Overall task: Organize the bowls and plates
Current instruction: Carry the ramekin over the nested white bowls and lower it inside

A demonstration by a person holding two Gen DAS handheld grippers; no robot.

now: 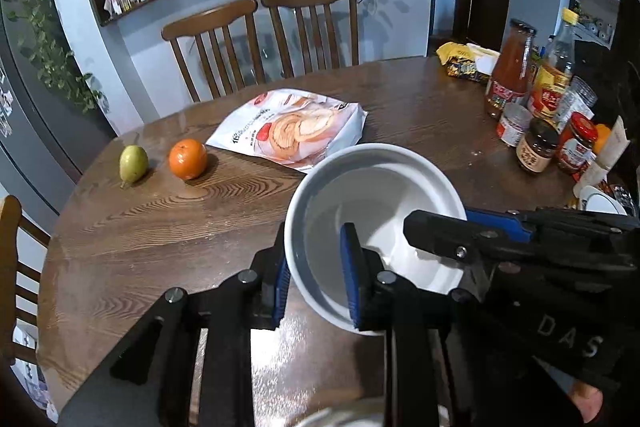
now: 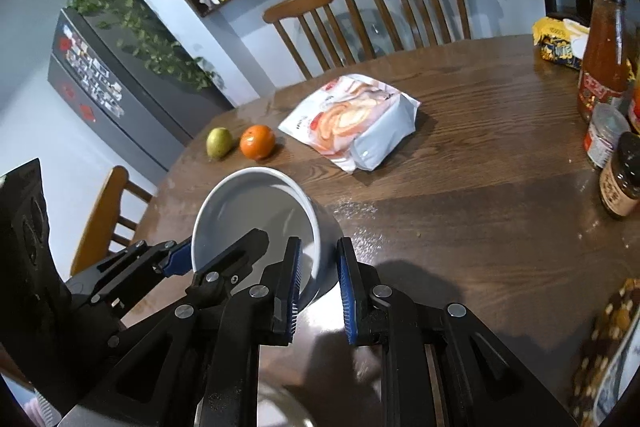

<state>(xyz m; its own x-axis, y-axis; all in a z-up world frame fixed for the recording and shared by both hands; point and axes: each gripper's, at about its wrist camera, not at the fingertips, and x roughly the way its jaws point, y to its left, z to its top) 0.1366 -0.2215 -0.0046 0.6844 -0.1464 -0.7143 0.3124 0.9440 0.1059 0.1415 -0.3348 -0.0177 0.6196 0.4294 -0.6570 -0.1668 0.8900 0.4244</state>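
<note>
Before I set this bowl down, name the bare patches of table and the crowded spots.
Bare wood lies left of the white bowl, below the pear and orange. Another patch sits between the bread bag and the jars. The jars' side is crowded.

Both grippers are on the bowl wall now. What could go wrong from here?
Both the left gripper and right gripper pinch opposite walls of the white bowl; uneven pulling could twist it loose. The bowl looks tilted, so it may slip. The pastry bag lies close behind it.
</note>
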